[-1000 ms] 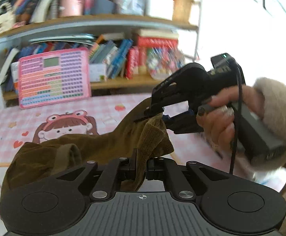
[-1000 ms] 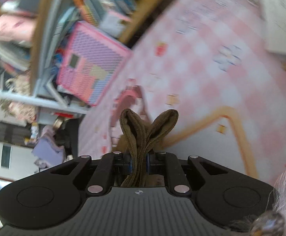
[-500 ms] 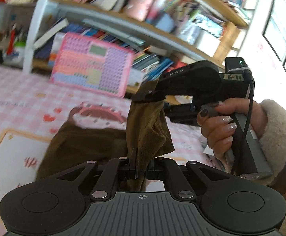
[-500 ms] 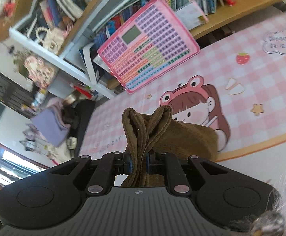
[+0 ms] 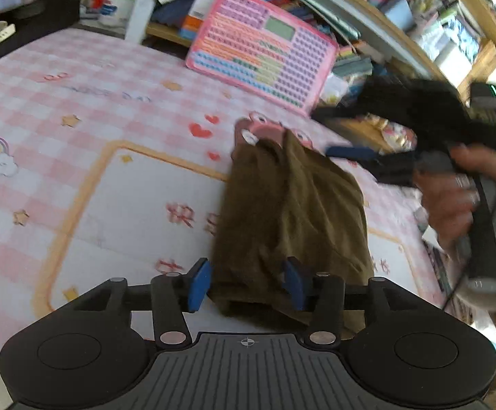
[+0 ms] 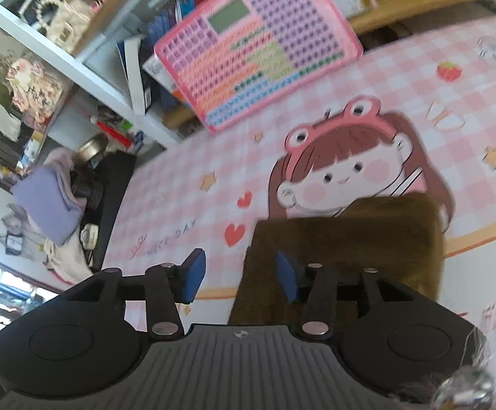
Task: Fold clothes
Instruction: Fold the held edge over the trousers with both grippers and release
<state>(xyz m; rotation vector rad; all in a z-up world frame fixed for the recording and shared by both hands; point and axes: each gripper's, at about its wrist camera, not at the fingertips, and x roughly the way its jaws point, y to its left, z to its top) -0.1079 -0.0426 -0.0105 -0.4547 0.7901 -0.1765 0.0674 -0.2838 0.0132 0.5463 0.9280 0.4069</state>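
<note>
Olive-brown corduroy, soft and limp, is what I am working with: the garment (image 5: 289,212) lies bunched in a loose fold on the pink checked mat (image 5: 77,109), covering the lower part of the printed cartoon girl (image 6: 343,171). I judge it light, floppy and not slippery; it should slump wherever it is unsupported, so I would pinch it at a corner or along a doubled edge, both sides at once.

My left gripper (image 5: 246,283) has just been opening. Its blue pads stand apart on either side of the near edge of the cloth without pressing it. My right gripper (image 6: 236,275) has likewise just been opening, and its pads are clear of the fabric, the cloth lying mostly under the pad at 3 o'clock.

From the left wrist I see the ridged, heaped shape of the fold and, at 3 o'clock, the person's hand (image 5: 453,198) around the other tool, blurred. From the right wrist I get the flat, squared top of the fold, the girl's face, and the pink keyboard toy (image 6: 258,51) at 12 o'clock against the bookshelf (image 6: 87,65).
</note>
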